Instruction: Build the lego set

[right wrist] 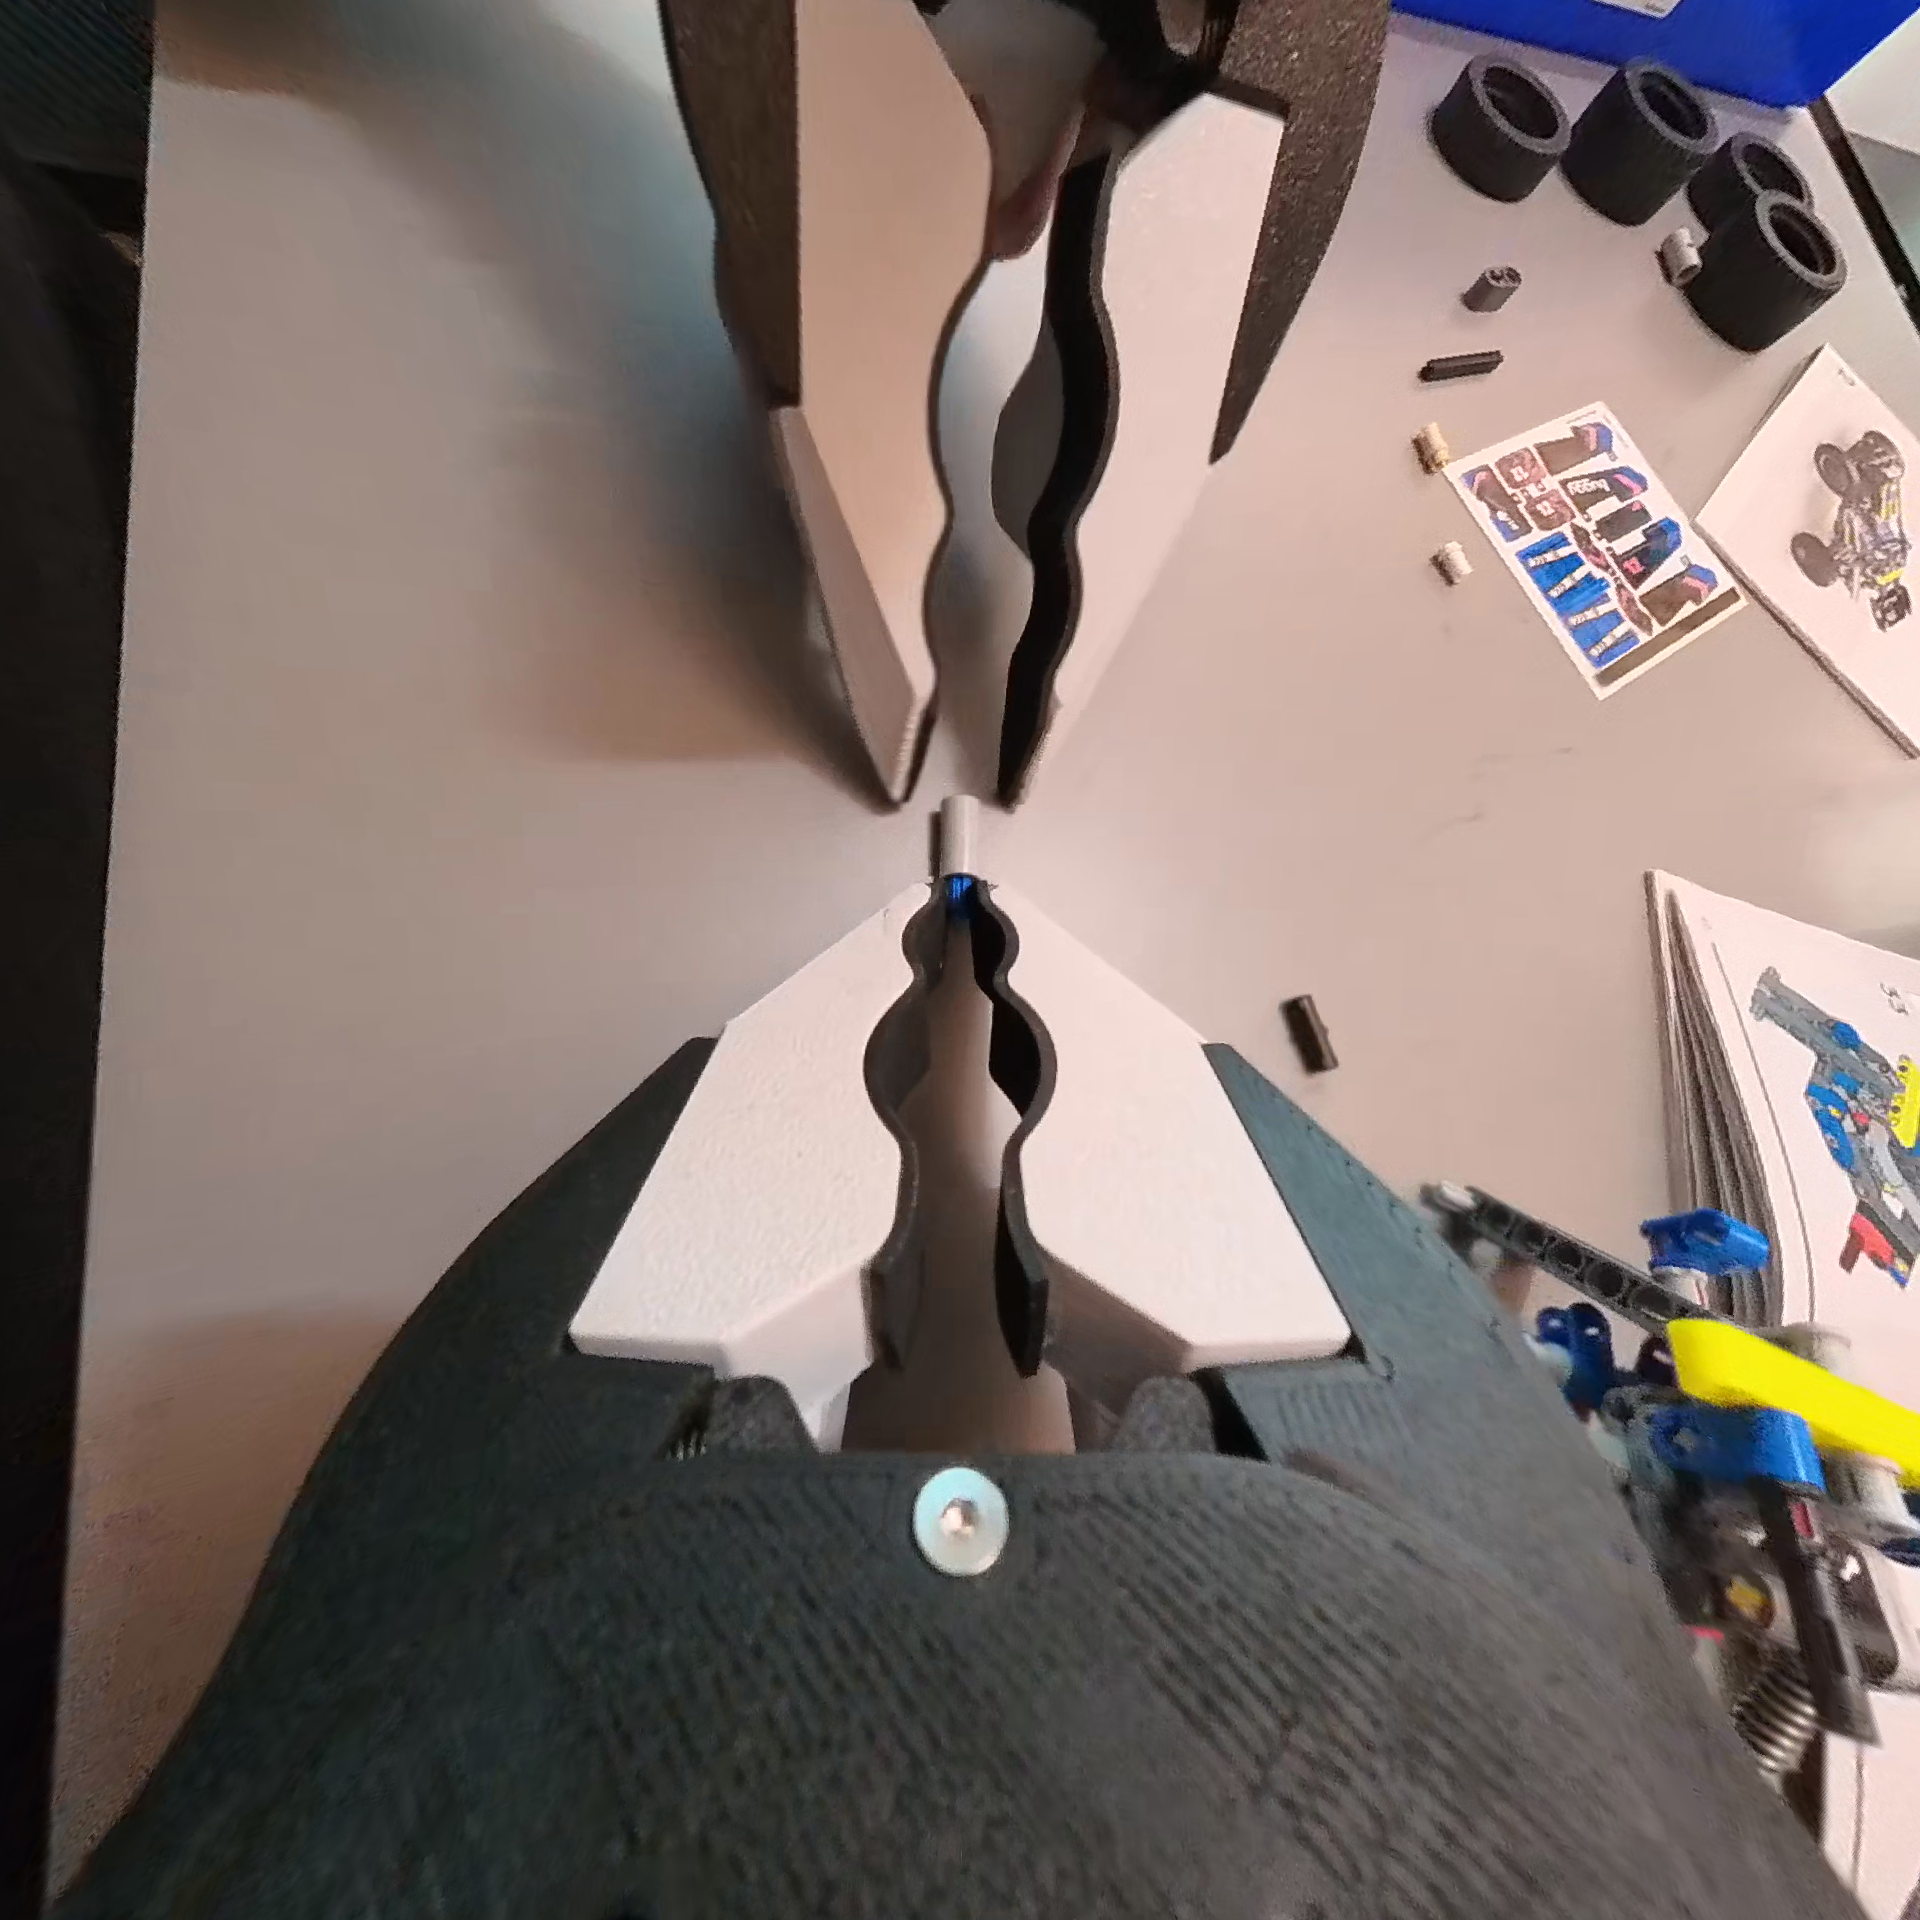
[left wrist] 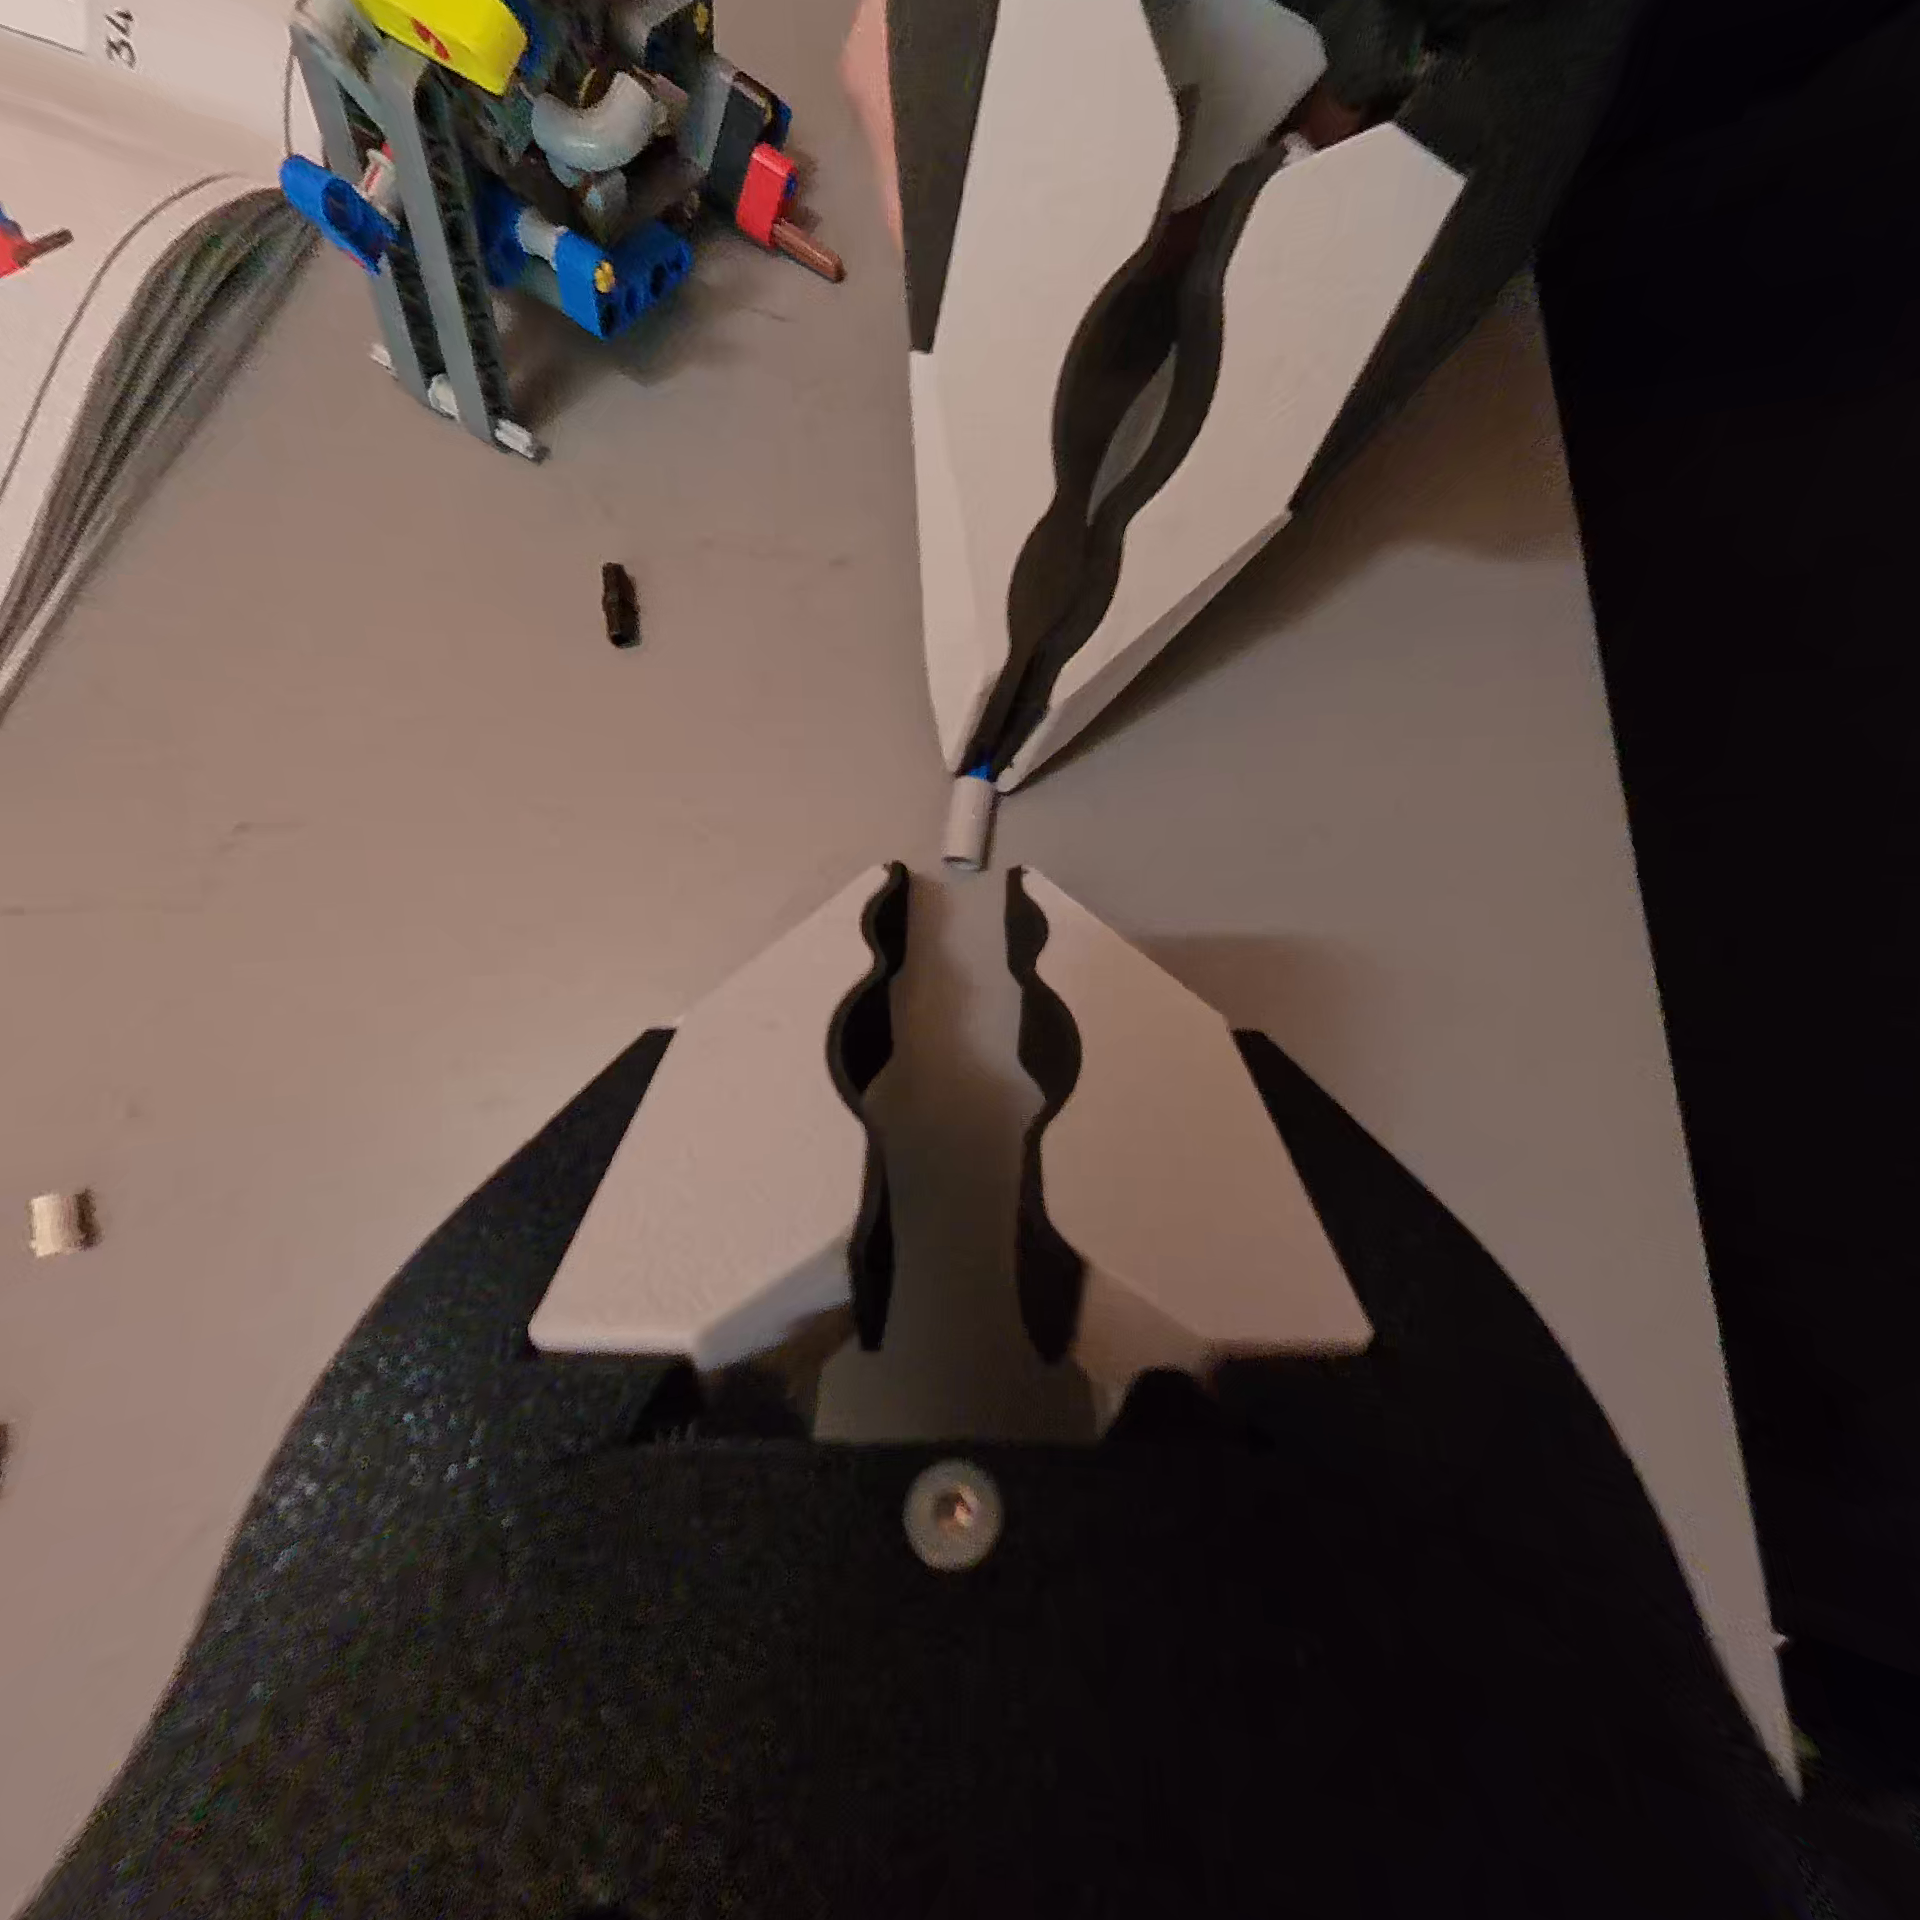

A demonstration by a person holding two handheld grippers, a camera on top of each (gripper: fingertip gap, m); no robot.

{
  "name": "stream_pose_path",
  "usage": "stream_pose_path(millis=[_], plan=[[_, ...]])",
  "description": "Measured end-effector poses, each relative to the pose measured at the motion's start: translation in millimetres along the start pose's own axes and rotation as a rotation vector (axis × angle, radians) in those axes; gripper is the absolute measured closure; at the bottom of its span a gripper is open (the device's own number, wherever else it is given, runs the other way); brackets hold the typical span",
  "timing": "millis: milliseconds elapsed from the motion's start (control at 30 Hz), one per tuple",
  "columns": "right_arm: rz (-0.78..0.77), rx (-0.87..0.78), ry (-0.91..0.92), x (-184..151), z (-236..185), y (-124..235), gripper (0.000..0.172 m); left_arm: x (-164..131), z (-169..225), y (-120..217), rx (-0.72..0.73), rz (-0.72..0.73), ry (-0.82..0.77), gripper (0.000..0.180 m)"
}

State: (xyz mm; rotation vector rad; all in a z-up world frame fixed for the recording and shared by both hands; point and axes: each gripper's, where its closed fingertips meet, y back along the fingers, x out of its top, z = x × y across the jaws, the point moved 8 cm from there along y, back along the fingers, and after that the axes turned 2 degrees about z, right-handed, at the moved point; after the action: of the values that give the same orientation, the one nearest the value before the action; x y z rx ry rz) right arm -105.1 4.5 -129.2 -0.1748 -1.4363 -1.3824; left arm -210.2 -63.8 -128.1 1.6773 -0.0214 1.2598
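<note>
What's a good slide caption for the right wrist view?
Right tool pinches a blue pin carrying a grey sleeve; open left tool faces it.

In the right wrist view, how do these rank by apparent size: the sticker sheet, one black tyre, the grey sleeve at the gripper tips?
1. Sticker sheet.
2. Black tyre, though it lies farther away, so this is unsure.
3. Grey sleeve, plainly smallest.
</note>
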Motion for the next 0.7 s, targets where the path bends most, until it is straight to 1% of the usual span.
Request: stream_pose_path(millis=[67, 167, 233, 333, 533, 667, 700], plan=[[0.012, 0.003, -0.007, -2, -1, 1, 0.17, 2, -2, -1, 0.009, -0.021, -0.013, 0.171], [0.014, -0.004, -0.018, -4, 2, 3, 0.169, 7, -3, -6, -0.009, -0.022, -0.032, 0.173], [0.009, -0.018, -0.014, -6, 3, 5, 0.169, 8, -4, -8, -0.025, -0.02, -0.03, 0.179], [0.004, -0.031, 0.008, -9, 4, 8, 0.17, 11, -5, -11, -0.028, -0.006, -0.035, 0.179], [-0.012, -0.039, -0.029, -18, 7, 18, 0.169, 18, -7, -22, -0.022, 0.033, -0.013, 0.179], [-0.006, -0.074, -0.033, -22, 8, 22, 0.169, 23, -6, -26, -0.059, 0.039, 0.0, 0.166], [-0.014, -0.08, -0.019, -23, 8, 23, 0.17, 24, -7, -28, -0.055, 0.045, 0.009, 0.166]])
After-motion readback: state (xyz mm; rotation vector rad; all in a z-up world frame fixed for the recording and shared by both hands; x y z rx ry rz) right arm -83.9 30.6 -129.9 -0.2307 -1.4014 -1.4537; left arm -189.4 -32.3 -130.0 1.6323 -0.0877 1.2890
